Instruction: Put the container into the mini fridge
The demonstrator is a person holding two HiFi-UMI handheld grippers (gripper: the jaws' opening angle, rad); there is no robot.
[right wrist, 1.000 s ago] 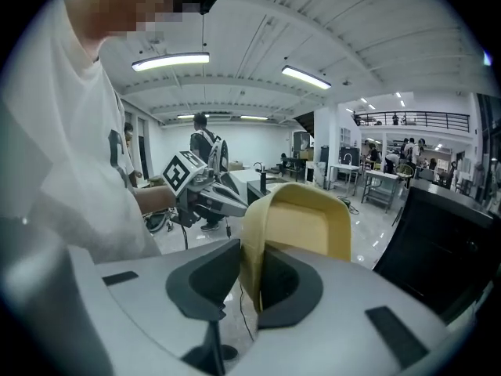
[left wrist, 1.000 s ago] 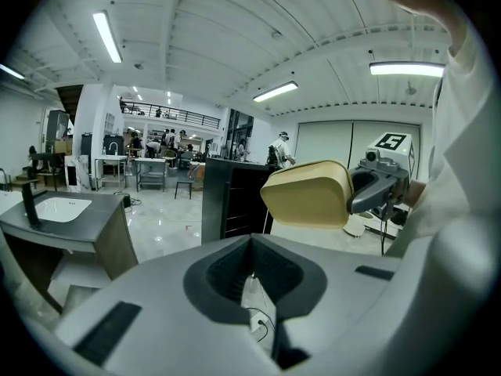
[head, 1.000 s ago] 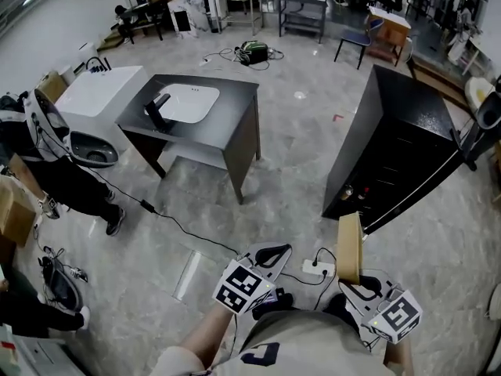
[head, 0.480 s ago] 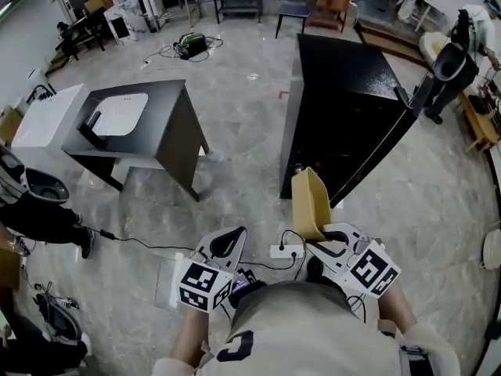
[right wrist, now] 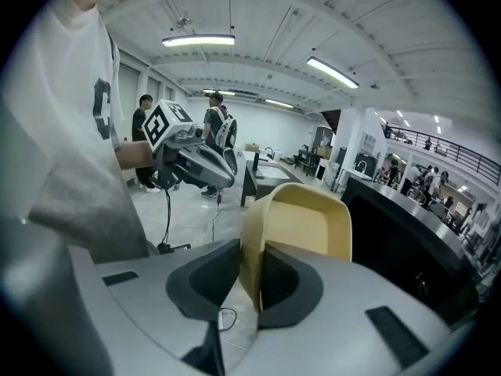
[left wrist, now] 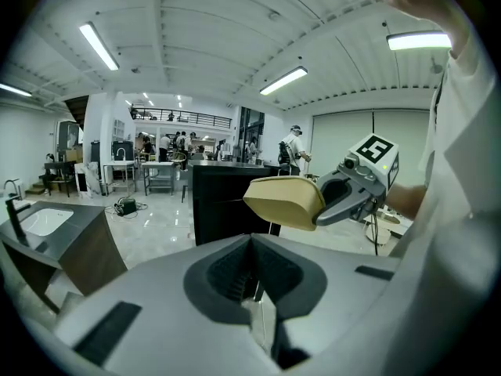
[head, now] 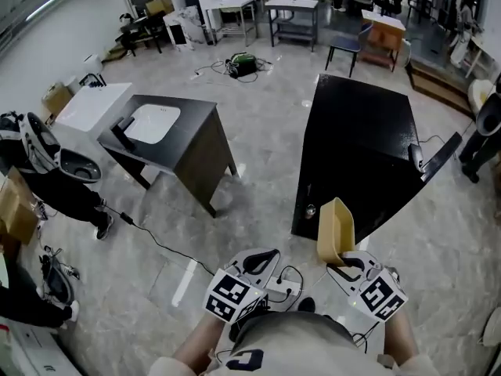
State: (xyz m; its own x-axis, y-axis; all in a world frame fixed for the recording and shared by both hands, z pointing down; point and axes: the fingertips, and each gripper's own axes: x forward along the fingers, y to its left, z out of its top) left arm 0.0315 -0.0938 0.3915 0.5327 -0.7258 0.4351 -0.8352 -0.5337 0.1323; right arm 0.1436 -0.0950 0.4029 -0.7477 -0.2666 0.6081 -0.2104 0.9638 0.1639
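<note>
The black mini fridge (head: 356, 155) stands on the floor just ahead, its door closed, with a small round lock on its near face. My right gripper (head: 342, 258) is shut on the wall of a tan open container (head: 334, 229), held on edge in front of the fridge. In the right gripper view the container's wall (right wrist: 301, 225) is pinched between the jaws, with the fridge (right wrist: 407, 241) to the right. My left gripper (head: 264, 255) is beside it, shut with nothing in it. The left gripper view shows the container (left wrist: 283, 200) and the fridge (left wrist: 227, 202) behind it.
A grey table with a white sink (head: 168, 131) stands left of the fridge. A power strip and cable (head: 291, 274) lie on the floor by my feet, next to a clear plastic sheet (head: 176, 284). A person (head: 47, 171) stands at far left. Tables and chairs fill the back.
Both grippers have moved across the floor toward the fridge, which now sits closer and straight ahead. The container has stayed in the right gripper and now tilts a little differently.
</note>
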